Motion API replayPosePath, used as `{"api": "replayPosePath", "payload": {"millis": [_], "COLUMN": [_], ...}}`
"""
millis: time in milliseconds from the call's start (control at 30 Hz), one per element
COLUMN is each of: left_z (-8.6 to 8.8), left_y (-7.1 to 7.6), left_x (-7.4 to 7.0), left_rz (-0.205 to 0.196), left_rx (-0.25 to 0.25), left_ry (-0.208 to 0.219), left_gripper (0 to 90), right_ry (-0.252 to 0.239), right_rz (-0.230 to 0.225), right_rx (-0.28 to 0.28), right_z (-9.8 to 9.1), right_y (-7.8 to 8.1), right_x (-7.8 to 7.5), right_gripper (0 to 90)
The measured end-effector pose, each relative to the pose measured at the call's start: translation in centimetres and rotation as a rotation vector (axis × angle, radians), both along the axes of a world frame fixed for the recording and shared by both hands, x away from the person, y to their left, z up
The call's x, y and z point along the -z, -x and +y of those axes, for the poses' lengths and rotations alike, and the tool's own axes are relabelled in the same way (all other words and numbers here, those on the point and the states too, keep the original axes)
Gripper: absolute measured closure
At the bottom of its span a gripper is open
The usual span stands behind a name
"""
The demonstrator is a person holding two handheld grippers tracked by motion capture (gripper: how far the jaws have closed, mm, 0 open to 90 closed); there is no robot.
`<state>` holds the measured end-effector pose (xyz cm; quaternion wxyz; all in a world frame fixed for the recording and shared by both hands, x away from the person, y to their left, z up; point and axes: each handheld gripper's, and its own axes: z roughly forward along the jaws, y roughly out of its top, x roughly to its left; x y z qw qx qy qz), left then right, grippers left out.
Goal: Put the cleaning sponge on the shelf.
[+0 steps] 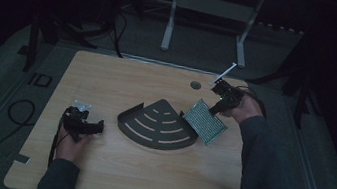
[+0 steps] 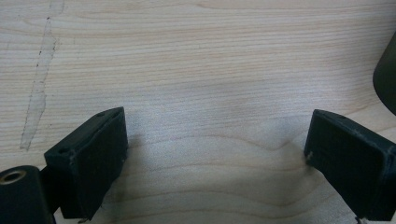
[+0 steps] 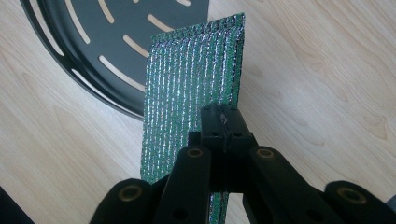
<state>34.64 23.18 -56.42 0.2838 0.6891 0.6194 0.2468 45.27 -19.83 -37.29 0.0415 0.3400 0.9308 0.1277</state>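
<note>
No legible text or labels.

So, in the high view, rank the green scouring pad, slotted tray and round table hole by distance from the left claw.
1. Slotted tray, just right of the left claw.
2. Green scouring pad, beyond the tray's right edge.
3. Round table hole, far right, toward the back.

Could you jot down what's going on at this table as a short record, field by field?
Surface: light wooden table, room around it dark
Right gripper: jaws shut on the edge of a green sparkly pad, lifted beside the tray
Tray: dark fan-shaped tray with curved slots, flat at the table's middle
Left gripper: jaws wide open over bare wood, nothing between them
Pad and tray: pad sits at the tray's right edge in the high view; whether they touch is unclear
</note>
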Motion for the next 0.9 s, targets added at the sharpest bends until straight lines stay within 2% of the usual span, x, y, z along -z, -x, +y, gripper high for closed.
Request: {"api": "replayPosePath", "payload": {"millis": [400,900], "left_z": [0.0,0.0], "left_y": [0.0,0.0], "left_x": [0.0,0.0], "left_rz": [0.0,0.0], "left_rx": [0.0,0.0], "left_ry": [0.0,0.0], "left_gripper": [6.5,6.5], "right_ry": [-0.008,-0.03], "right_rz": [-0.002,0.002], "right_rx": [-0.012,0.001], "right_z": [1.2,2.4], "right_y": [-0.6,-1.5], "right_x": [-0.1,0.0], "right_gripper": [89.9,89.9]}}
